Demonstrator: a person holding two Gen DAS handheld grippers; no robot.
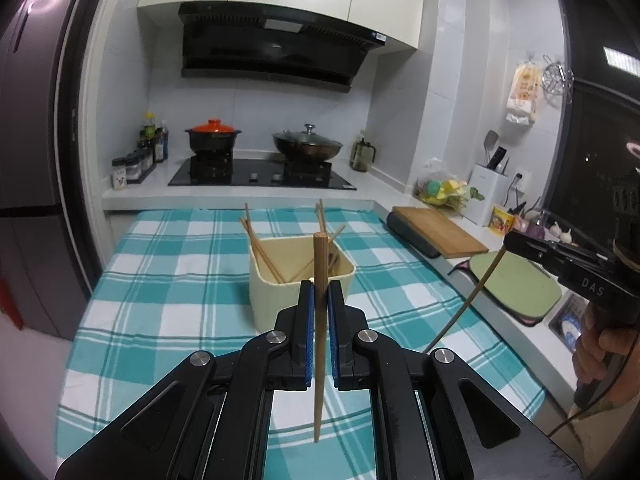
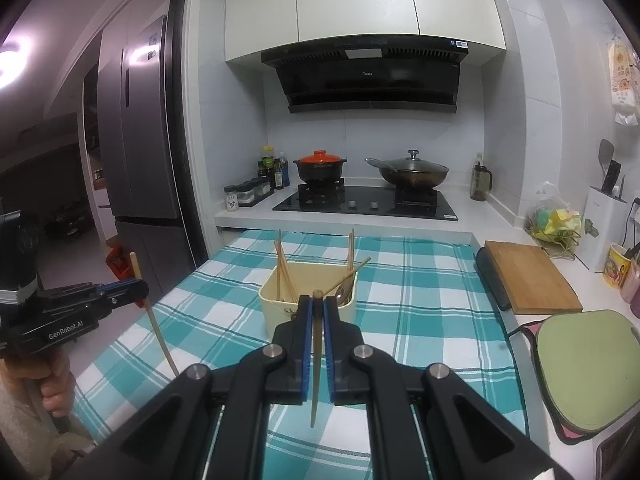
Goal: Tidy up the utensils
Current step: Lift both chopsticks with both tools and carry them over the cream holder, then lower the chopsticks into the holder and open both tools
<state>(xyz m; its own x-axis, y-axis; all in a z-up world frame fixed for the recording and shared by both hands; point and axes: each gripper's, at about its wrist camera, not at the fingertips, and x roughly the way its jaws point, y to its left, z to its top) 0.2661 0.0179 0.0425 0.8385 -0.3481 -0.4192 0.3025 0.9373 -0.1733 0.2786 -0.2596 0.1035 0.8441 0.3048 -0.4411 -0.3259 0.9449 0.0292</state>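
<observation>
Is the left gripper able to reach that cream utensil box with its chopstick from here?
Probably yes: the left gripper grips its chopstick, and only bare checked cloth lies before the box.

Teal-and-white plaid tablecloth [image 1: 168, 280], cream utensil bin [image 1: 280, 300], orange pot lid [image 1: 214, 126]

The desk [image 1: 168, 280] fills the frame's centre and bottom, covered by a teal-and-white checked cloth [image 2: 420, 280]. Only a cream bin [image 2: 276, 304] stands on the cloth, at mid-frame, with chopsticks [image 2: 282, 268] leaning inside it.
</observation>
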